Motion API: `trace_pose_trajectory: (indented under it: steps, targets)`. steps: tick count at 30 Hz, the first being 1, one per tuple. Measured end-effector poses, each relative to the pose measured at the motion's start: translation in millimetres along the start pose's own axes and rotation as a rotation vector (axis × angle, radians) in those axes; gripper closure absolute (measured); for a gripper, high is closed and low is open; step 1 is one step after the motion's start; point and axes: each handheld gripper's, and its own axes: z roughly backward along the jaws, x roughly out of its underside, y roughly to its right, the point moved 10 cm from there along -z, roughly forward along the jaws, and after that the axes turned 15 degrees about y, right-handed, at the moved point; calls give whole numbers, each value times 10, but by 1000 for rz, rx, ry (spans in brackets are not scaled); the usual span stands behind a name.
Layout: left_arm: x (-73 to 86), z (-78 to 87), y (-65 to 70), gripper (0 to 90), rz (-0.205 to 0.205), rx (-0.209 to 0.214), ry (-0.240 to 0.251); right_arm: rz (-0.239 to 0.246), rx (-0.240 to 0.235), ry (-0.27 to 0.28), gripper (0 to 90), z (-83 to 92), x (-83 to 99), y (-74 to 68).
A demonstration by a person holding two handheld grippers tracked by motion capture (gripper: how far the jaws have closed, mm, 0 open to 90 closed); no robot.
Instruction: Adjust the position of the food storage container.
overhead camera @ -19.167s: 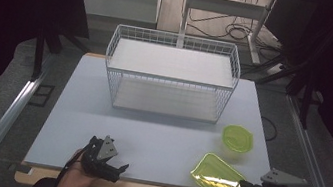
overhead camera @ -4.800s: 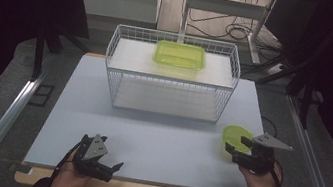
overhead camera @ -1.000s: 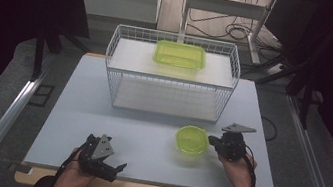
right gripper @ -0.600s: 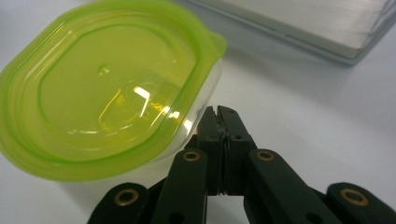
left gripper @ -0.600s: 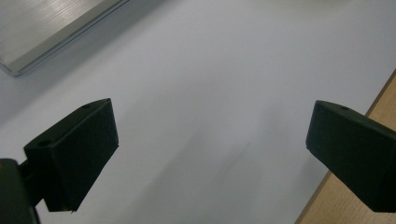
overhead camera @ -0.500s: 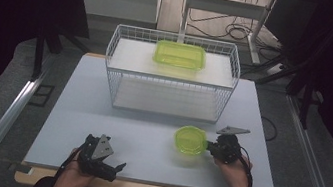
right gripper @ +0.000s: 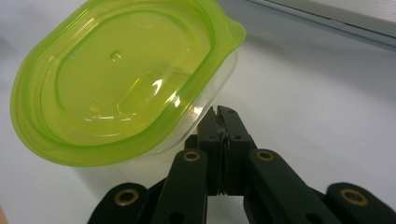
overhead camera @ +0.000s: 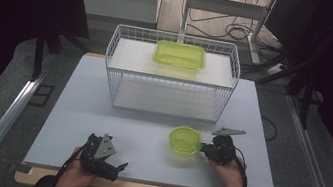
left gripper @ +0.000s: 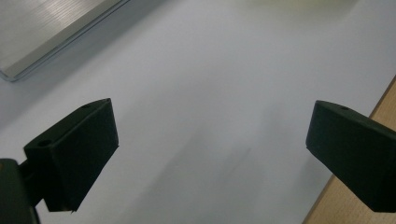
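A small round clear container with a green lid point(overhead camera: 185, 140) hangs tilted just above the white table, its shadow beneath it. My right gripper point(overhead camera: 204, 148) is shut on its right edge. In the right gripper view the lidded container point(right gripper: 121, 84) fills the upper left, and my right gripper point(right gripper: 219, 116) has its jaws pressed together at the container's rim. My left gripper point(overhead camera: 118, 169) rests at the table's front left, held by a hand. Its jaws stand wide apart in the left gripper view, where the left gripper point(left gripper: 212, 123) has only bare table between them.
A white wire rack point(overhead camera: 172, 76) stands at the back middle, with a rectangular green-lidded container point(overhead camera: 179, 55) on its upper shelf. The wooden front edge of the table point(left gripper: 376, 105) runs beside my left gripper. Dark floor and metal rails flank the table.
My right gripper has shifted slightly left and toward the person with the small container in it. The left gripper has stayed put.
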Motion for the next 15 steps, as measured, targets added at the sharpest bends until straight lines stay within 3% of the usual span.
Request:
trace_pose_trajectory:
  steps: [10,15]
  targets:
    - [26,36,6,22,-5,-7,-8,-17,-74,-6,880,-194,-20,-246]
    - [52,86,13,22,4,-15,-6,5,-104,-12,878,-303,-46,-372]
